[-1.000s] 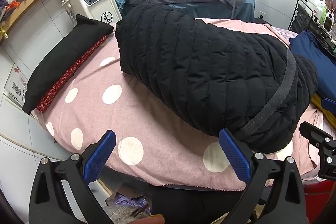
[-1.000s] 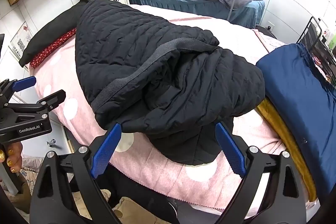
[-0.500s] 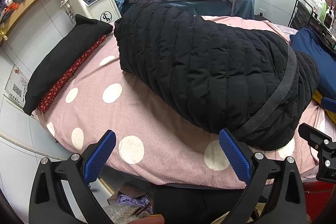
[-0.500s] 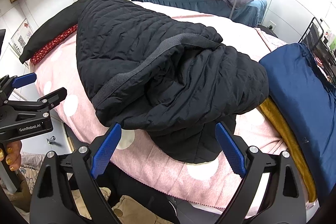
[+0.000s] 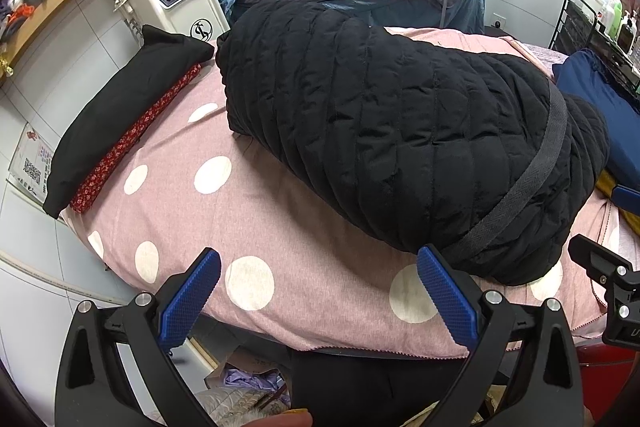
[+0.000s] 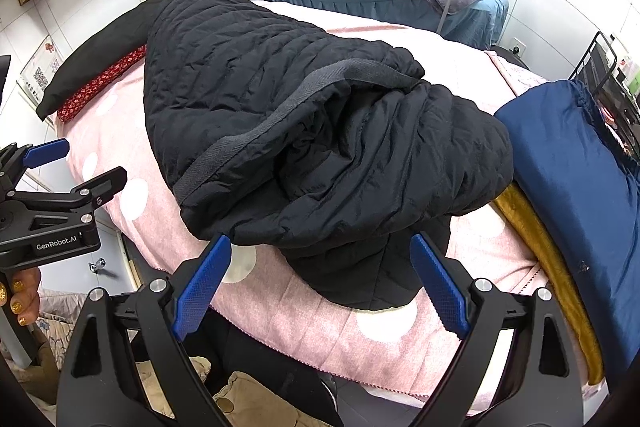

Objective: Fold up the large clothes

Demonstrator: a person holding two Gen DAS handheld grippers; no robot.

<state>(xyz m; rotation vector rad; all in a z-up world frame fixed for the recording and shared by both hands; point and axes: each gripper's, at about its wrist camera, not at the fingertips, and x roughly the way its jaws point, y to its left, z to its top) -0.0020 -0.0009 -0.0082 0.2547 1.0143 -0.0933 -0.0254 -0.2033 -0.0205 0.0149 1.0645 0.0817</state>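
black quilted coat (image 5: 400,147) lies bundled on the polka-dot bed (image 5: 248,227).

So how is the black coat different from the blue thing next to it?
The black coat is quilted, with stitched lines all over; the blue thing looks smooth. The coat is heaped in a big puffy mound in the middle of the pink bed; the blue thing lies flatter along the bed's right edge, on top of something yellow. The coat also has a grey band across it. Both are soft fabric lying on the spotted bed.
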